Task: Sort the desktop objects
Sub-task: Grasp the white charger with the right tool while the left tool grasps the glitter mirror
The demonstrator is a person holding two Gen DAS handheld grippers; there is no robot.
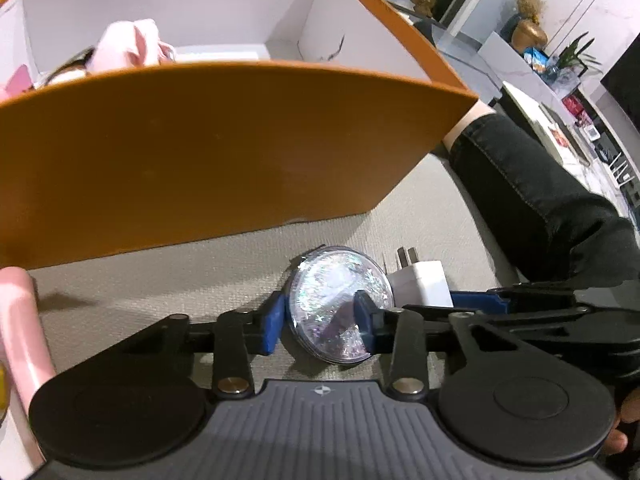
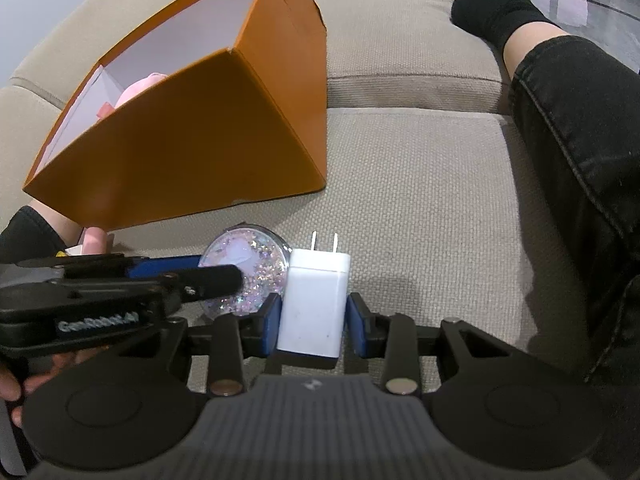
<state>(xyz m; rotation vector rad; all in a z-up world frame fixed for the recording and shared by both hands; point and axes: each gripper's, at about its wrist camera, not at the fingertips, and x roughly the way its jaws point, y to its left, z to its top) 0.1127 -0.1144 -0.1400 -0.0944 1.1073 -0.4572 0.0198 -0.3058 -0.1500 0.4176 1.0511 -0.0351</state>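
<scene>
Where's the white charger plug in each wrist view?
Left wrist: white charger low, right of centre, behind the glitter disc the left gripper straddles.
Right wrist: low centre, between the right gripper fingers.
Shared landmark: orange box behind both.

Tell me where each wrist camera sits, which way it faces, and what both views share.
Left wrist: behind the left gripper, low over the cushion, facing the orange box; its fingers flank the glitter disc; the person's leg shows right.
Right wrist: behind the right gripper, facing the charger between its fingers; leg and sock show right.
Shared: box, disc, charger, cushion, leg.
</scene>
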